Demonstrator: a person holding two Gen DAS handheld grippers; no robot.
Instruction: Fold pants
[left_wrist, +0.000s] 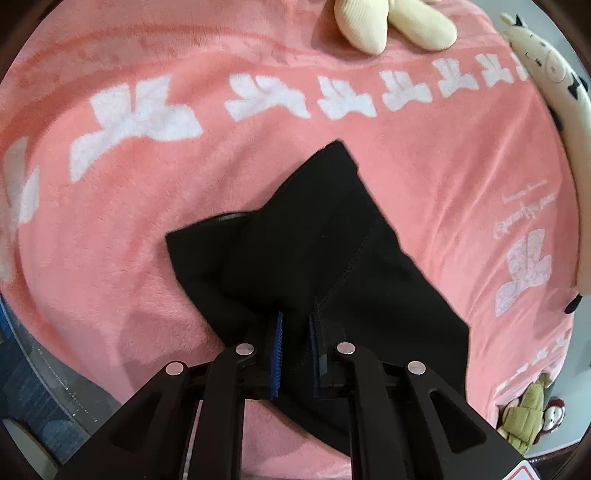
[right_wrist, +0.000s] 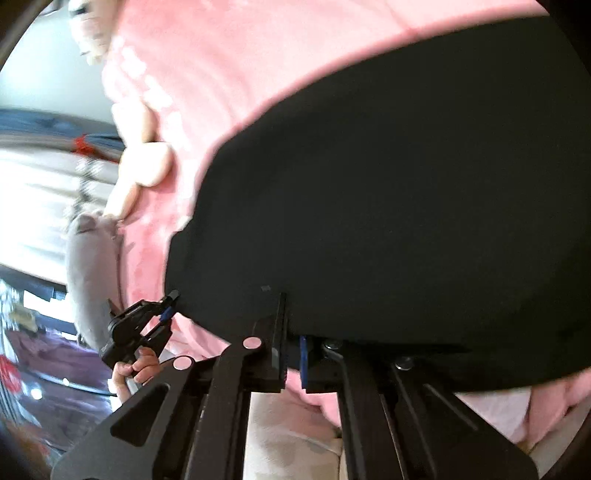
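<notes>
Here both grippers pinch the near edge of the black pants (left_wrist: 317, 236), left gripper (left_wrist: 295, 332) and right gripper (right_wrist: 293, 354) with jaws narrowed on cloth; the long axis runs away across the pink blanket (left_wrist: 110, 229).

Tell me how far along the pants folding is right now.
Partly done: the black pants already lie doubled in layers on the pink blanket. In hand: the left gripper and right gripper each pinch a pants edge. Left: finishing this fold, flattening it and letting go.
</notes>
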